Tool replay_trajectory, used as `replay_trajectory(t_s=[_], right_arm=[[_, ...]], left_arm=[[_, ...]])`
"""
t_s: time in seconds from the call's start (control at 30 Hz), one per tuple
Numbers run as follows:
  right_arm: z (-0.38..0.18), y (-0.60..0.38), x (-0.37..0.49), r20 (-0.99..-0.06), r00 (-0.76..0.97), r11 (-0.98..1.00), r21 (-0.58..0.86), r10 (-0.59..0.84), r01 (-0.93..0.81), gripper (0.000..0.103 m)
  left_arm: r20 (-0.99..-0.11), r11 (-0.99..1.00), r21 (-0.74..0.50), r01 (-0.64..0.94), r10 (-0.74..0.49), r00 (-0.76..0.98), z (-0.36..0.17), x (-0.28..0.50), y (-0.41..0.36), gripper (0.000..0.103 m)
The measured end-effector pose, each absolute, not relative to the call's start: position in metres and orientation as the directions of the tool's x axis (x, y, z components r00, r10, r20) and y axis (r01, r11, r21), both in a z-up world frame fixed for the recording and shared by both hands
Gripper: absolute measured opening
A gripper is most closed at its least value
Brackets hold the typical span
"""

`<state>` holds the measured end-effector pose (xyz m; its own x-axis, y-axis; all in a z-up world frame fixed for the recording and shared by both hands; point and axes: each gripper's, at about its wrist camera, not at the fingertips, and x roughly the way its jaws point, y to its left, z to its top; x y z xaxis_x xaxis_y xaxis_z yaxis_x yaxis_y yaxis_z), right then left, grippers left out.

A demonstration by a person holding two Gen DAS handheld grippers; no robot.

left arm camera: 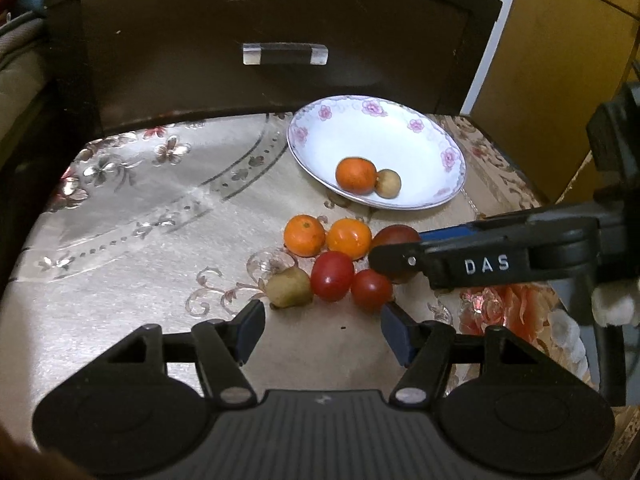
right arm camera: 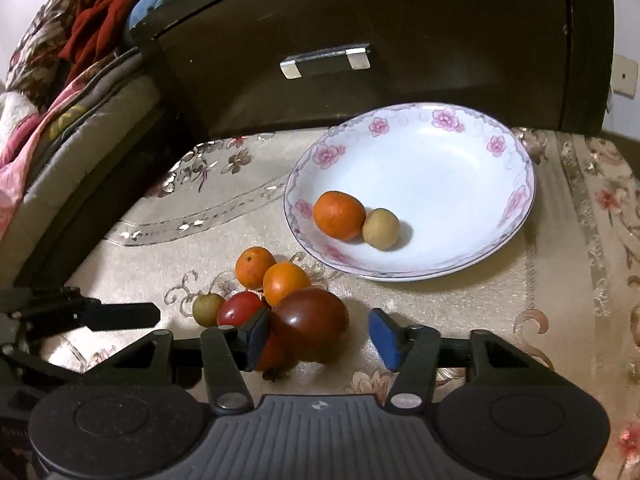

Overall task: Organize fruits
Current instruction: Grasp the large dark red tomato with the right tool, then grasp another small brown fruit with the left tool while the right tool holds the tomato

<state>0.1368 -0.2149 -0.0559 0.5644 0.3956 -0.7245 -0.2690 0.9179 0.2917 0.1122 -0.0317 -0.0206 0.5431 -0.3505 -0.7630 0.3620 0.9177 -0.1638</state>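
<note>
A white flowered plate (left arm camera: 400,132) (right arm camera: 460,168) holds an orange (left arm camera: 355,175) (right arm camera: 339,215) and a small tan fruit (left arm camera: 388,183) (right arm camera: 381,228). On the cloth in front lie two oranges (left arm camera: 304,235) (left arm camera: 349,238), two red tomatoes (left arm camera: 332,275) (left arm camera: 371,289), a greenish-brown fruit (left arm camera: 289,288) (right arm camera: 207,309) and a dark red tomato (left arm camera: 394,236) (right arm camera: 310,320). My left gripper (left arm camera: 322,326) is open just before the pile. My right gripper (right arm camera: 322,338) is open, jaws either side of the dark tomato, left pad touching it.
A dark wooden drawer front with a metal handle (left arm camera: 285,54) (right arm camera: 325,60) stands behind the plate. Bedding and clothes (right arm camera: 60,80) lie at the left. The floral cloth (left arm camera: 140,200) covers the surface. A yellow-brown panel (left arm camera: 560,80) is at the right.
</note>
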Motion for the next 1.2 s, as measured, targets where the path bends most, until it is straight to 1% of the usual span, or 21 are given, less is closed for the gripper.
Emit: replay_trajectory(t_s=[0.03, 0.17, 0.5, 0.57, 0.63, 0.73, 0.9, 0.93, 1.0, 1.03, 1.1, 1.17, 1.2], right_arm=[[-0.056, -0.214, 0.137, -0.722, 0.560, 0.914, 0.306, 0.406, -0.268, 0.036], [-0.056, -0.213, 0.136, -0.724, 0.557, 0.913, 0.309, 0.407, -0.265, 0.035], [-0.045, -0.225, 0.123, -0.712, 0.554, 0.902, 0.349, 0.432, -0.254, 0.035], [-0.045, -0.229, 0.120, -0.711, 0.548, 0.897, 0.367, 0.442, -0.247, 0.035], [-0.046, -0.231, 0.117, -0.715, 0.541, 0.896, 0.372, 0.443, -0.242, 0.036], [-0.047, -0.235, 0.115, -0.716, 0.535, 0.894, 0.383, 0.447, -0.234, 0.036], [-0.048, -0.238, 0.114, -0.719, 0.534, 0.894, 0.392, 0.446, -0.219, 0.036], [-0.048, -0.238, 0.113, -0.719, 0.534, 0.894, 0.391, 0.445, -0.218, 0.036], [-0.046, -0.238, 0.113, -0.721, 0.530, 0.893, 0.391, 0.447, -0.222, 0.036], [-0.046, -0.238, 0.113, -0.721, 0.530, 0.894, 0.389, 0.446, -0.223, 0.036], [-0.044, -0.238, 0.112, -0.722, 0.532, 0.896, 0.382, 0.442, -0.226, 0.036], [-0.043, -0.238, 0.111, -0.724, 0.532, 0.897, 0.379, 0.440, -0.226, 0.036], [-0.043, -0.238, 0.111, -0.726, 0.530, 0.898, 0.378, 0.439, -0.226, 0.037]], left_arm=[[-0.764, 0.917, -0.164, 0.364, -0.351, 0.541, -0.022, 0.113, -0.032, 0.071], [-0.767, 0.915, -0.155, 0.372, -0.348, 0.539, -0.026, 0.115, -0.033, 0.071], [-0.740, 0.914, -0.018, 0.405, -0.285, 0.609, -0.037, 0.124, -0.032, 0.070], [-0.738, 0.913, -0.032, 0.406, -0.296, 0.607, -0.038, 0.127, -0.031, 0.066], [-0.729, 0.908, -0.038, 0.416, -0.310, 0.610, -0.038, 0.127, -0.032, 0.063], [-0.728, 0.893, -0.050, 0.448, -0.340, 0.596, -0.038, 0.128, -0.036, 0.052], [-0.731, 0.891, -0.046, 0.451, -0.338, 0.593, -0.038, 0.128, -0.038, 0.051], [-0.733, 0.893, -0.052, 0.446, -0.338, 0.590, -0.037, 0.128, -0.037, 0.048], [-0.737, 0.894, -0.054, 0.446, -0.337, 0.586, -0.034, 0.128, -0.035, 0.038], [-0.740, 0.893, -0.053, 0.446, -0.335, 0.583, -0.032, 0.128, -0.034, 0.027], [-0.747, 0.888, -0.071, 0.454, -0.349, 0.565, -0.029, 0.128, -0.031, 0.025], [-0.758, 0.886, -0.051, 0.462, -0.335, 0.560, -0.031, 0.128, -0.032, 0.026], [-0.759, 0.886, -0.037, 0.463, -0.326, 0.564, -0.034, 0.128, -0.032, 0.028]])
